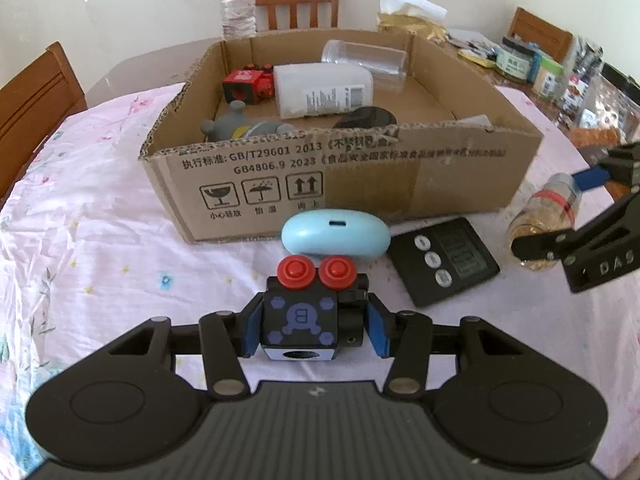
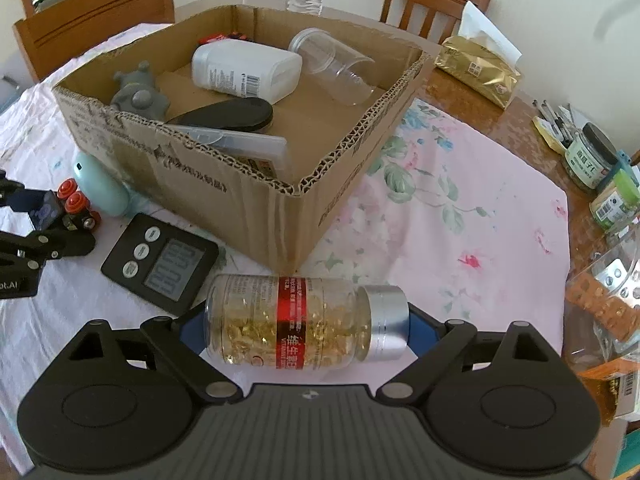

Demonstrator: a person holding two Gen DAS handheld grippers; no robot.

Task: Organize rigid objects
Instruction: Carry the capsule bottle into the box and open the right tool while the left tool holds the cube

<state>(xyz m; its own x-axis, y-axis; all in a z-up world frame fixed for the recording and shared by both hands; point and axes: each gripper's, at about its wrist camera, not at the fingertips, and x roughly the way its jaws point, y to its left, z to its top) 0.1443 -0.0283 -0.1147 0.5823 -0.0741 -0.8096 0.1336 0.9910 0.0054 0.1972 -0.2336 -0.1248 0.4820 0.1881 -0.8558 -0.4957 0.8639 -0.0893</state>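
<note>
On the tabletop at the cardboard box's (image 2: 248,200) six o'clock, the right tongs (image 2: 306,326) bracket the smooth, roll-prone capsule bottle (image 2: 288,320) lengthwise, contact unclear; left tongs (image 1: 316,328) pinch the rigid black cube (image 1: 300,320).

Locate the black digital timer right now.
The black digital timer lies flat on the pink tablecloth in front of the cardboard box, between the light blue case and the capsule bottle.
</note>
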